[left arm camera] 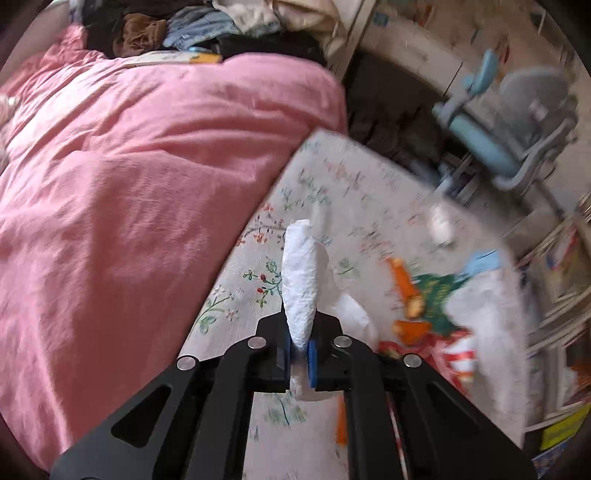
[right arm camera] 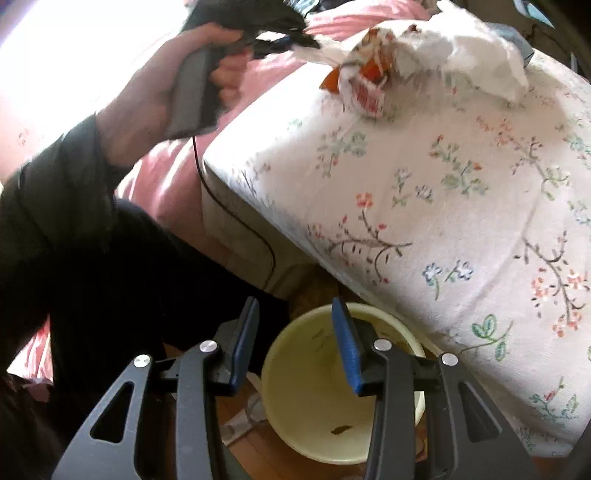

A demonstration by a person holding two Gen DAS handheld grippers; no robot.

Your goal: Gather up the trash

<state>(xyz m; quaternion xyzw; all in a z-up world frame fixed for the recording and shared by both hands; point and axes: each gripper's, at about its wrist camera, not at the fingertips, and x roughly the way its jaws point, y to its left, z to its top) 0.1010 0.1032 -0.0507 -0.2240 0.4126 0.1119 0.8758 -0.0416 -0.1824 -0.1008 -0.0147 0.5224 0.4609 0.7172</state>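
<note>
My left gripper (left arm camera: pixel 300 356) is shut on a crumpled white tissue (left arm camera: pixel 301 284) and holds it above the floral mattress (left arm camera: pixel 351 206). In the right wrist view the left gripper (right arm camera: pixel 310 44) shows at the top, held by a hand, the tissue (right arm camera: pixel 328 53) trailing from it. A heap of trash lies on the mattress: orange and red wrappers (left arm camera: pixel 410 295), a green wrapper (left arm camera: pixel 439 295), white paper (left arm camera: pixel 487 314); the heap also shows in the right wrist view (right arm camera: pixel 373 77). My right gripper (right arm camera: pixel 295 343) is open and empty above a cream bucket (right arm camera: pixel 295 417) on the floor.
A pink quilt (left arm camera: pixel 147 177) covers the bed to the left, with piled clothes (left arm camera: pixel 177 29) behind it. A blue-grey chair (left arm camera: pixel 517 122) stands past the mattress. Another white scrap (left arm camera: pixel 441 221) lies on the mattress. A black cable (right arm camera: pixel 236 214) hangs beside the mattress edge.
</note>
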